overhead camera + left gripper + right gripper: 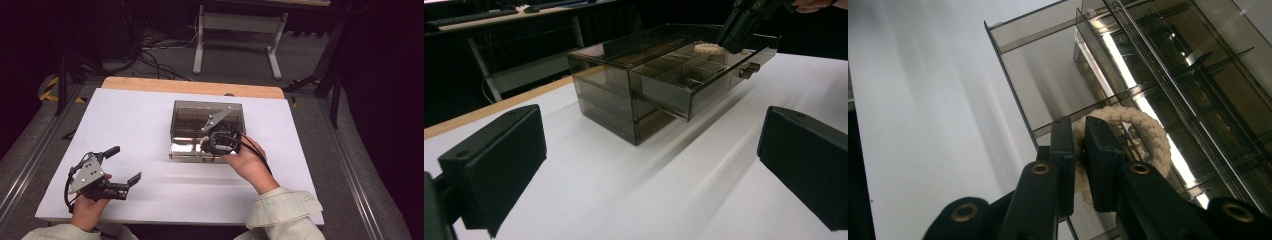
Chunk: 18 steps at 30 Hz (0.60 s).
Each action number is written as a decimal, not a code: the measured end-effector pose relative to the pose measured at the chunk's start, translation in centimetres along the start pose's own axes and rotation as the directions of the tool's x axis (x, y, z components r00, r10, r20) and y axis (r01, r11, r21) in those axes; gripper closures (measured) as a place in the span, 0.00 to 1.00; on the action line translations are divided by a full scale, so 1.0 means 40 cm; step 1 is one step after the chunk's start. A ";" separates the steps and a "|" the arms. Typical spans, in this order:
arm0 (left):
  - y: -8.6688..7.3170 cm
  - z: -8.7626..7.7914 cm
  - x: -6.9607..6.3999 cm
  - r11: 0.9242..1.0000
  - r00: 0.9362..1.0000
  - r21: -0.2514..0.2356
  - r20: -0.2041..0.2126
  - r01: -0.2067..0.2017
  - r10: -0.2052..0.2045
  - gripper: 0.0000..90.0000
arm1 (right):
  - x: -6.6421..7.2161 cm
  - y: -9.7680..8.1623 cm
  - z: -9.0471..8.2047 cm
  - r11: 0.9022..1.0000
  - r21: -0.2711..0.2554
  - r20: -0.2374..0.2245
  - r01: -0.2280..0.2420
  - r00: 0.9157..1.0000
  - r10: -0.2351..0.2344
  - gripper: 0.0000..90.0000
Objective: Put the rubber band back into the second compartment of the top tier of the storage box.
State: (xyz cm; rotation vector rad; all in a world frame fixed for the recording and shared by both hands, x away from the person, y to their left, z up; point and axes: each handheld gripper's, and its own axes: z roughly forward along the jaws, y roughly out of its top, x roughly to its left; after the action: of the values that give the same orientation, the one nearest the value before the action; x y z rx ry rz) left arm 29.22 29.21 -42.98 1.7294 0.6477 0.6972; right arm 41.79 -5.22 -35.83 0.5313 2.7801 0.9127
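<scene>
the right gripper, clenched on a cream braided rope ring, holds it over the open top drawer of a smoky clear plastic organiser, not yet let go, while the left gripper waits released at near left.

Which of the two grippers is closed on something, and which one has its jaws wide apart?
The right gripper is closed on a cream rope ring over the smoky drawer box. The left gripper rests on the white table, jaws wide apart and empty.

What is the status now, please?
Right gripper shut on rope ring, over open drawer of the organizer. Left gripper open, idle on table. Nothing blocking.
</scene>
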 end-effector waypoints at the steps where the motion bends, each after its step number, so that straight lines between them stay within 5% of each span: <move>1: 0.000 0.000 -0.001 1.000 1.000 0.001 0.002 0.004 -0.004 0.00 | 0.000 0.000 0.002 1.000 0.001 -0.002 -0.002 1.000 0.002 0.92; 18: 0.000 0.000 -0.002 1.000 1.000 -0.004 0.002 0.011 -0.011 0.00 | -0.009 0.001 0.016 1.000 0.015 -0.014 -0.018 1.000 0.018 0.91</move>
State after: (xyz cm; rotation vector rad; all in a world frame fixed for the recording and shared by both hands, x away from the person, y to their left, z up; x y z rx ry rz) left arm 29.17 29.17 -43.00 1.7218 0.6533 0.6883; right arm 42.30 -4.99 -36.29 0.5550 2.8014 0.9042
